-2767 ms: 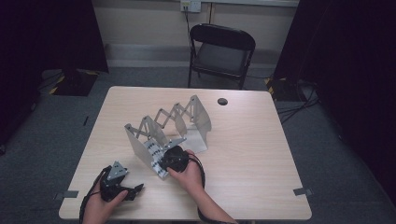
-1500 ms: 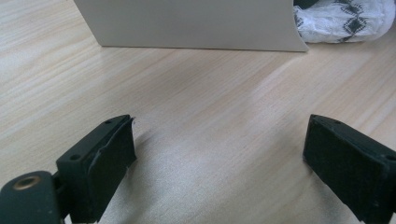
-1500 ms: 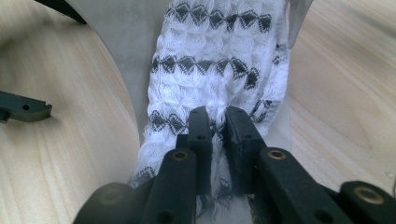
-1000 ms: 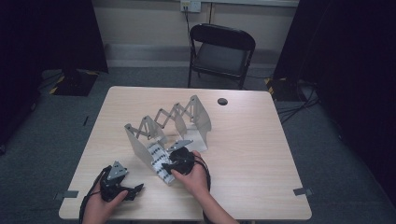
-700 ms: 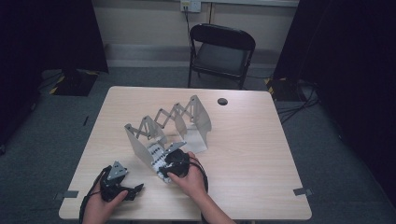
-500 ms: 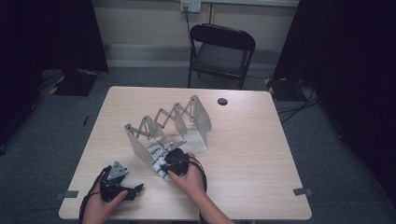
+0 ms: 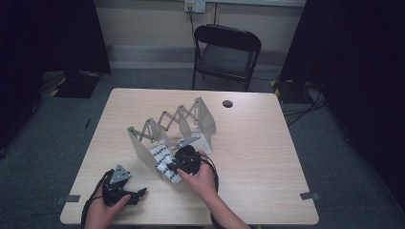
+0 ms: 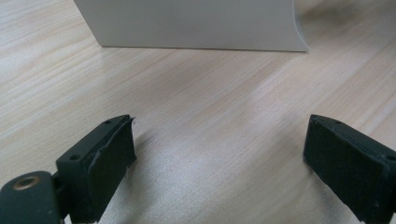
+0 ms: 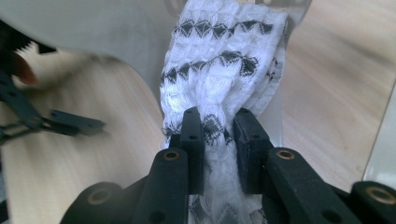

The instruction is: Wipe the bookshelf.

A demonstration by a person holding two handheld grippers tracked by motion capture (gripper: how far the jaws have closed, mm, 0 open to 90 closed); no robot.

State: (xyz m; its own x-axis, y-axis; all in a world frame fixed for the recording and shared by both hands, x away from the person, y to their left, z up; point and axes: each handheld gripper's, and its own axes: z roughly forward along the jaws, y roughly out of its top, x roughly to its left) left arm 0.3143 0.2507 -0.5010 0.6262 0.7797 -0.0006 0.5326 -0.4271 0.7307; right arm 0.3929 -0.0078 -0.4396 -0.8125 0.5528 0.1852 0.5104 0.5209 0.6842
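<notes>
A white cloth with black zigzag bands (image 7: pixel 161 161) (image 9: pixel 224 60) lies on the table between the front panels of a white folding rack (image 7: pixel 167 125). My right gripper (image 7: pixel 175 165) (image 9: pixel 219 126) is shut on the cloth's near end. Its jaws have just been closing, and the fabric bunches between the pads, lifted slightly. My left gripper (image 7: pixel 139 193) (image 8: pixel 219 158) rests on the table at the front left. It stands open with bare wood between its fingers and faces a white rack panel (image 8: pixel 196 23).
The rack's scissor links run from front left to back right across the wooden table (image 7: pixel 258 157). A small black disc (image 7: pixel 228 103) sits near the far edge. A black folding chair (image 7: pixel 227 52) stands behind the table.
My right gripper has closed on the cloth's end and risen a little with it. The left gripper has stayed put.
</notes>
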